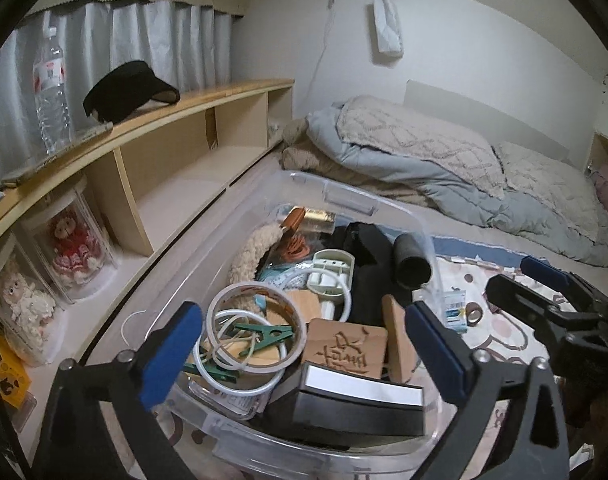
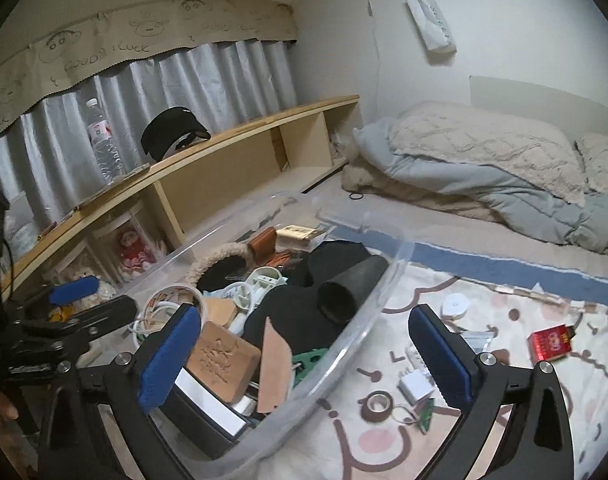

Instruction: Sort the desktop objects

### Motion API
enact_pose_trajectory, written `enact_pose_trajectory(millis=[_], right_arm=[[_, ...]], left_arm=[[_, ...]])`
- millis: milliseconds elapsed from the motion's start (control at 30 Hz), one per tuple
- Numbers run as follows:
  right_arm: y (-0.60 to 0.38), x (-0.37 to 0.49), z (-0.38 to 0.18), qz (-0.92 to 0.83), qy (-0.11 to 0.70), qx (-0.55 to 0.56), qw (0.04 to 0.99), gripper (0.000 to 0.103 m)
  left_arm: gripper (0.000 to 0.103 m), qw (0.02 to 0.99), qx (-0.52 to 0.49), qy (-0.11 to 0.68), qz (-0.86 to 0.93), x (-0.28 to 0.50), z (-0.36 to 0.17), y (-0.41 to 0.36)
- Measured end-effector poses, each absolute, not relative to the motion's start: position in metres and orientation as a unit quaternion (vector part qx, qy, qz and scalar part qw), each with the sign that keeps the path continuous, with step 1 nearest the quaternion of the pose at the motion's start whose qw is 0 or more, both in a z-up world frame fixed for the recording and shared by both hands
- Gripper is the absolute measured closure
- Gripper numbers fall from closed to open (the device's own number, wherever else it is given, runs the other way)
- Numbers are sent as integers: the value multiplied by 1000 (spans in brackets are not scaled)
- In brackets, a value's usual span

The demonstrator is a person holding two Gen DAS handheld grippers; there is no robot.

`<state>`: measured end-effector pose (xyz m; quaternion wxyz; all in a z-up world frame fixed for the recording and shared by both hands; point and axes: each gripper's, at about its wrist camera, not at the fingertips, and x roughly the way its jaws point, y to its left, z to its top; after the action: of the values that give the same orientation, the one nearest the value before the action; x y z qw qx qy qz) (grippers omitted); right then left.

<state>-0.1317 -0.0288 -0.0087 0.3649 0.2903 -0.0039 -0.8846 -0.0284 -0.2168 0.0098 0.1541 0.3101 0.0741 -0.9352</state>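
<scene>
Bedroom blanket (image 2: 484,432) beside the nearly full clear bin (image 2: 356,332) still holds tape (image 2: 378,402), a red box (image 2: 550,345) and small bits; both grippers' fingers (image 1: 171,354) (image 2: 438,354) spread apart, empty.

A clear plastic bin (image 1: 346,196) sits on the bed, filled with mixed items: a carved wooden block (image 1: 346,348) lying flat, tape rings (image 1: 255,328), a green clothespin (image 1: 269,336), a black tube (image 1: 411,260) tilted against the rim. On the patterned blanket (image 2: 484,420) beside it lie a brown tape roll (image 2: 378,406) and a red box (image 2: 550,342).
</scene>
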Motion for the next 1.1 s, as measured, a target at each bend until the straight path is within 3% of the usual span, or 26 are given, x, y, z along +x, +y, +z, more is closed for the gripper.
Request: enact_pose_trajectory(millis=[567,1100], right_arm=[[22,-103,18,-906,25,237,351,0],[57,-55,25,-910,44,219,350,0]], left_arm=[[0,155,254,51,-953,18,40,-170],[0,117,247,32,-961,61,30,-130]])
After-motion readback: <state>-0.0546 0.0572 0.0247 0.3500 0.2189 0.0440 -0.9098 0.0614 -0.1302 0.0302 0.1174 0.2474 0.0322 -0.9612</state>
